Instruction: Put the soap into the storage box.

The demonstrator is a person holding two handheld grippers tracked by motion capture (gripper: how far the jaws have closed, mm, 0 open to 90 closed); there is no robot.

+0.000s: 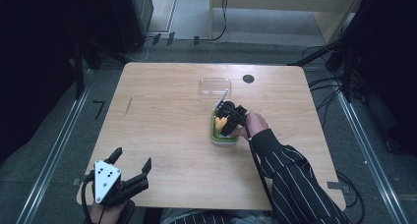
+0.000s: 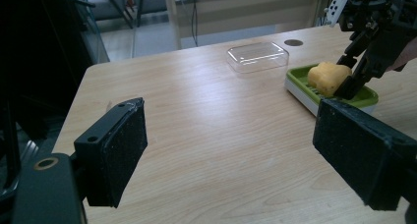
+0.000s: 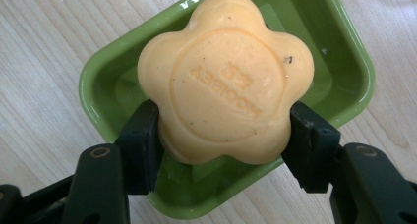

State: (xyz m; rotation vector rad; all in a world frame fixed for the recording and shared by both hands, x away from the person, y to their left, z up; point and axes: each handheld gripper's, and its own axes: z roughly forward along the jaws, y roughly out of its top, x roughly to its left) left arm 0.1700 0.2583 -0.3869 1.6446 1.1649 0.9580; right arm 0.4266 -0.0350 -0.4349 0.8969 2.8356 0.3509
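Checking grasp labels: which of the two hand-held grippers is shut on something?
The right hand-held gripper: its jaws clamp the orange soap over the green dish. The left hand-held gripper stands open.

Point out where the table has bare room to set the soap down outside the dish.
Widest bare patch: the table left of the green soap dish, up to the open left gripper at the near edge. Also free: the near strip below the dish. Crowded: the clear lid behind the dish, and the right gripper holding the soap over it.

lab, dark stands (image 1: 86,52), floor cables (image 1: 221,17), rails (image 1: 54,150)
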